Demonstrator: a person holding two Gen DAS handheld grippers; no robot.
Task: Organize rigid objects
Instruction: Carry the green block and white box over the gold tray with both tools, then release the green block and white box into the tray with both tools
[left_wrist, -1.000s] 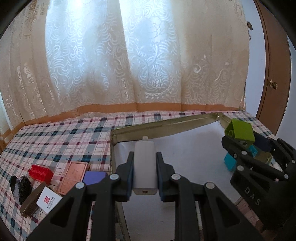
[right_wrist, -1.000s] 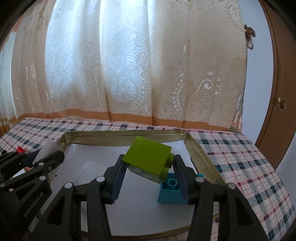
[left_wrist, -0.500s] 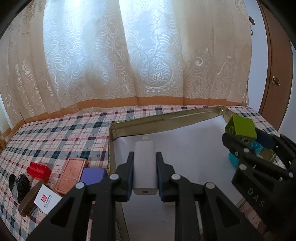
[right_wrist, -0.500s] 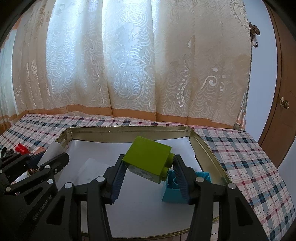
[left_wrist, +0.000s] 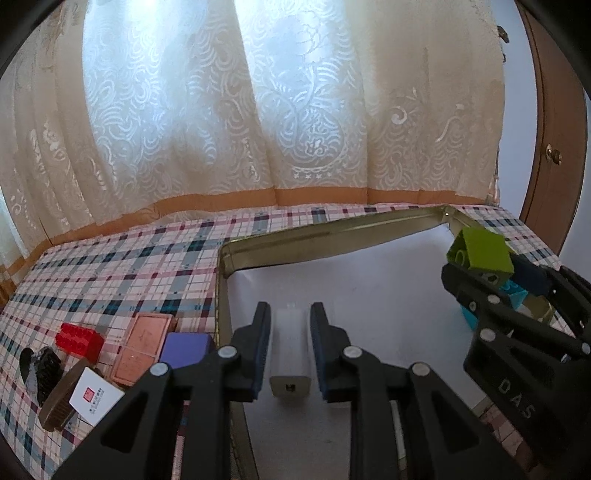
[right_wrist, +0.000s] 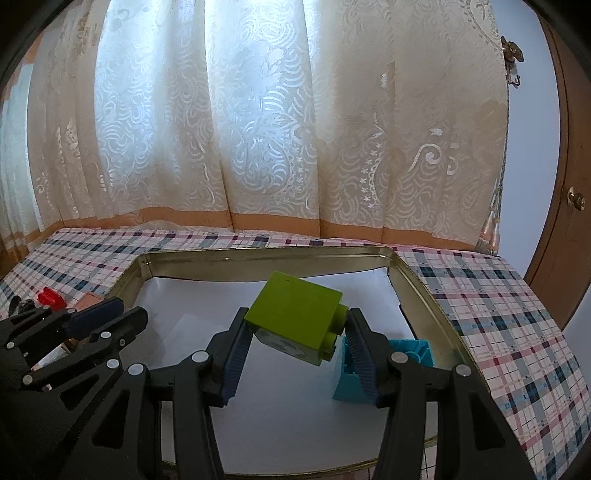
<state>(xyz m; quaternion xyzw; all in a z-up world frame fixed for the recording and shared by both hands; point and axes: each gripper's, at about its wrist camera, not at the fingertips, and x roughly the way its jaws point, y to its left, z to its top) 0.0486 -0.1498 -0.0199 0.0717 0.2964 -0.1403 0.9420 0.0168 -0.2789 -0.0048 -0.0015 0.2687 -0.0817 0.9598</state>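
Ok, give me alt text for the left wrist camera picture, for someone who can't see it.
The left hand-held gripper has just been opening, and a white charger lies loose between its pads in a paper-lined metal tray. At right, the right hand-held gripper holds a green block.

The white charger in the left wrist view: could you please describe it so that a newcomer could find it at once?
Find the gold-rimmed tray on the plaid tablecloth. Near the tray's left wall, on its white lining, lies the white charger, between the left gripper's just-opened jaws. It alone is plain white and oblong; the tray's other pieces are coloured toy blocks.
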